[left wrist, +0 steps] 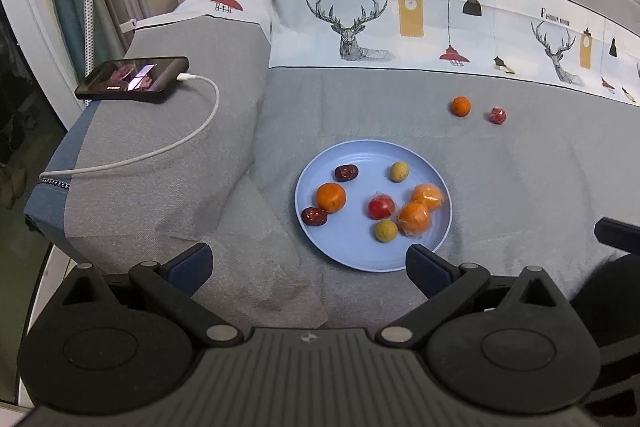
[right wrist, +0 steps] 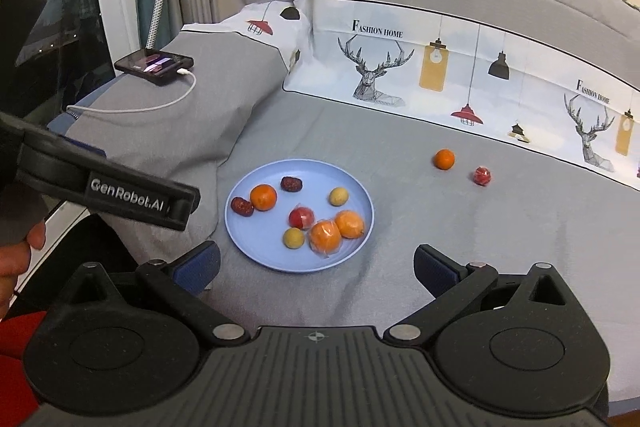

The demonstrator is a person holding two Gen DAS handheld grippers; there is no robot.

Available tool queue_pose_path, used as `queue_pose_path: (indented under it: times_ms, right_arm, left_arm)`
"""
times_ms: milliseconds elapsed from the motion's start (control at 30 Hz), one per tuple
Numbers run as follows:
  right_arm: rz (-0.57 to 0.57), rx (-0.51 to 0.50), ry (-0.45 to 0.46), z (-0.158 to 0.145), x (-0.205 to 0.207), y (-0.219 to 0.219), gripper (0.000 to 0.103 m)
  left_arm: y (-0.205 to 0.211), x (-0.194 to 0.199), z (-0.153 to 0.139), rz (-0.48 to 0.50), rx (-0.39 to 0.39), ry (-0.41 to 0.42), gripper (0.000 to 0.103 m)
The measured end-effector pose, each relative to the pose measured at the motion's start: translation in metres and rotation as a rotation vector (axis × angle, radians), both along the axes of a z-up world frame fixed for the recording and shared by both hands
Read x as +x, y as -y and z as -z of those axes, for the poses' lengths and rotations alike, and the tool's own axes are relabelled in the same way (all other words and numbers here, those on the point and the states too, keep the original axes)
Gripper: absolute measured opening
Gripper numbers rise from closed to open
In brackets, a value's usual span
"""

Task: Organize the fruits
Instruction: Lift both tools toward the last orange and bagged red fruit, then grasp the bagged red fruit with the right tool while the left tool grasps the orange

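Note:
A light blue plate [left wrist: 352,259] [right wrist: 240,227] lies on the grey bed cover and holds several fruits: oranges, two dark red dates, two yellow-green fruits and a wrapped red fruit [left wrist: 381,207] [right wrist: 301,217]. A loose orange [left wrist: 461,105] [right wrist: 444,159] and a loose wrapped red fruit [left wrist: 497,115] [right wrist: 482,175] lie beyond the plate to the right. My left gripper [left wrist: 308,263] is open and empty, just short of the plate's near rim. My right gripper [right wrist: 316,267] is open and empty, at the plate's near right edge.
A phone [left wrist: 134,79] [right wrist: 154,65] with a white charging cable [left wrist: 168,147] rests on a raised grey cushion at the left. A printed pillow [left wrist: 400,15] [right wrist: 440,63] stands behind. The left gripper's body [right wrist: 108,191] crosses the right wrist view at left. The bed edge drops off at far left.

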State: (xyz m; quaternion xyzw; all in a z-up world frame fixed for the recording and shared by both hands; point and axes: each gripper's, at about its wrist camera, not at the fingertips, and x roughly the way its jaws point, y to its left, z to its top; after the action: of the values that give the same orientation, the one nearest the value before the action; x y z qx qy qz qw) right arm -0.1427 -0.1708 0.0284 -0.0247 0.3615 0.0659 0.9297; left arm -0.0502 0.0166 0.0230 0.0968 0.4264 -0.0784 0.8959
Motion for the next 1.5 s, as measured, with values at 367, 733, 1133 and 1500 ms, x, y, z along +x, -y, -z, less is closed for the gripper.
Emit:
queue_pose_path:
  times_ms: [367, 733, 1133, 1500]
  right_arm:
    - [-0.040, 0.001, -0.020, 0.005, 0.009, -0.007, 0.102]
    - [-0.032, 0.024, -0.056, 0.014, 0.021, -0.003, 0.102]
    - [0.156, 0.065, -0.001, 0.022, 0.046, 0.043, 0.102]
    - [0.424, 0.026, 0.008, 0.078, 0.133, 0.151, 0.102]
  left_arm:
    - [-0.006, 0.009, 0.002, -0.045, 0.006, -0.013, 0.103]
    - [-0.005, 0.030, 0.011, -0.056, 0.056, -0.068, 0.103]
    - [0.032, 0.065, -0.001, 0.014, 0.159, 0.034, 0.103]
    - [0.126, 0.159, 0.041, 0.210, 0.051, -0.130, 0.103]
